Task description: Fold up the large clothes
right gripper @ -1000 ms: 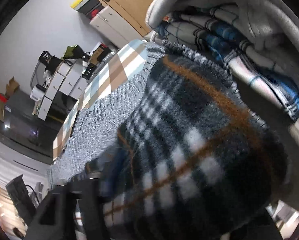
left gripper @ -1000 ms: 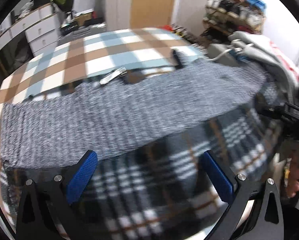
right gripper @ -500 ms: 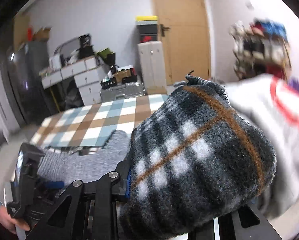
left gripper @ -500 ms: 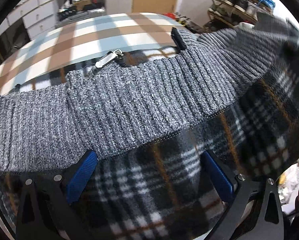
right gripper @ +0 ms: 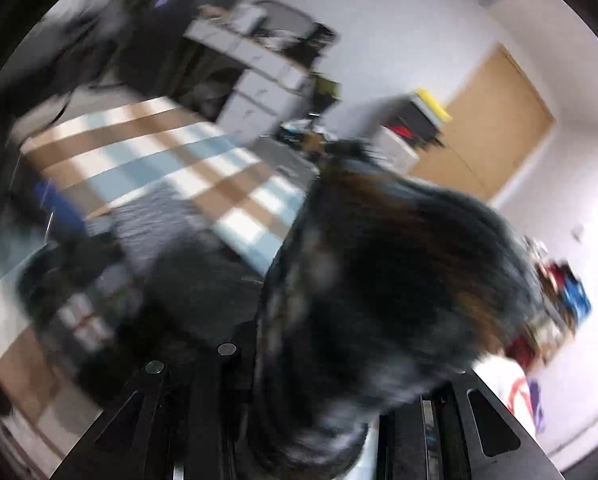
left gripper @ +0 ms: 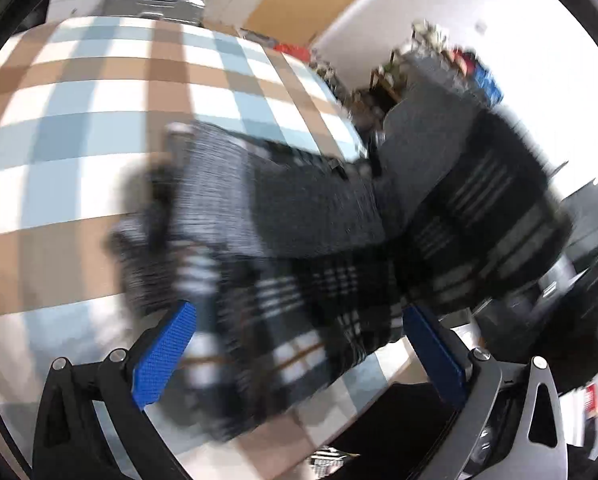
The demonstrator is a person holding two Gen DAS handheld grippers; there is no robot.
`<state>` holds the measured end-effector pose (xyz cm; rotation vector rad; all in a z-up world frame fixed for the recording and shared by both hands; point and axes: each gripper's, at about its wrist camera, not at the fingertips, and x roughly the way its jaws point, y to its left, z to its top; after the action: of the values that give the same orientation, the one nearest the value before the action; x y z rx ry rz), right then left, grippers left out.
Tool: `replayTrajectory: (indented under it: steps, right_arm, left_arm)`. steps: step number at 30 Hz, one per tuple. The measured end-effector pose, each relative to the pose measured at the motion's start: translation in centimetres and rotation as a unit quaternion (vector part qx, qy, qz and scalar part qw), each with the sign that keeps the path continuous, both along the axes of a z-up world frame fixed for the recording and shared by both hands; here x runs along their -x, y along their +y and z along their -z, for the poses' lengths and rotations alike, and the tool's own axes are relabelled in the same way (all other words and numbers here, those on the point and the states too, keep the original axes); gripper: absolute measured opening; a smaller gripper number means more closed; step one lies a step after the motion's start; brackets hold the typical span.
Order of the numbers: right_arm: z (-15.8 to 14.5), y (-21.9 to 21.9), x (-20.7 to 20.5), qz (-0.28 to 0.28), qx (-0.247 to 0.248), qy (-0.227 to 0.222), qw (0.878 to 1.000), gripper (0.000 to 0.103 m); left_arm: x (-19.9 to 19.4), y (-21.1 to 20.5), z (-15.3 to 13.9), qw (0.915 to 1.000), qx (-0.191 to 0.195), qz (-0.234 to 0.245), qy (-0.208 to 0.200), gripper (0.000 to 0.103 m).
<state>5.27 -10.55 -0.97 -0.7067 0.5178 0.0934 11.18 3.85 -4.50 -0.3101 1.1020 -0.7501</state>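
The large garment [left gripper: 319,280], black plaid fleece with a grey knit side [left gripper: 299,200], lies bunched and blurred on the checked tablecloth [left gripper: 99,120]. My left gripper [left gripper: 299,312] is open, its blue pads [left gripper: 167,356] standing wide with the fleece lying between them. One end of the garment rises to the upper right in the left wrist view. In the right wrist view my right gripper [right gripper: 319,360] is shut on a thick fold of that garment [right gripper: 399,280], which bulges over and hides the fingertips. The grey knit [right gripper: 159,216] trails down to the table [right gripper: 139,140].
White drawers [right gripper: 267,76] and a wooden door [right gripper: 495,132] stand beyond the table. A shoe rack [left gripper: 459,64] is at the right. A white and red cloth pile [right gripper: 511,384] lies low right. The table's near edge [left gripper: 379,368] runs just under my left gripper.
Both hands have swung fast and the views have rolled. The garment, spread flat before, is now bunched, with its end lifted by the right gripper. More of the tablecloth shows.
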Motion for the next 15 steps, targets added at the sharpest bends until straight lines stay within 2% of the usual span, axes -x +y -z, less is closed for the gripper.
replayTrajectory:
  steps: [4, 6, 7, 10, 15]
  right_arm:
    - [3.1, 4.2, 0.8, -0.049, 0.011, 0.038, 0.998, 0.022]
    - [5.5, 6.2, 0.9, -0.067, 0.037, 0.051, 0.996, 0.022]
    - [6.2, 6.4, 0.7, -0.072, 0.031, 0.062, 0.995, 0.022]
    - [7.6, 6.2, 0.2, -0.084, -0.025, 0.103, 0.991, 0.022]
    - [7.5, 4.8, 1.1, -0.098, -0.085, 0.097, 0.987, 0.023]
  left_arm:
    - [0.5, 4.4, 0.5, 0.9989, 0.035, -0.028, 0.015, 0.101]
    - [0.2, 5.4, 1.0, 0.9979, 0.045, -0.039, 0.025, 0.101]
    - [0.3, 5.8, 1.0, 0.9974, 0.053, -0.042, 0.025, 0.101]
    - [0.6, 5.5, 0.1, 0.9968, 0.067, -0.042, 0.012, 0.101]
    - [-1.2, 3.2, -2.8, 0.9935, 0.114, 0.001, 0.002, 0.101]
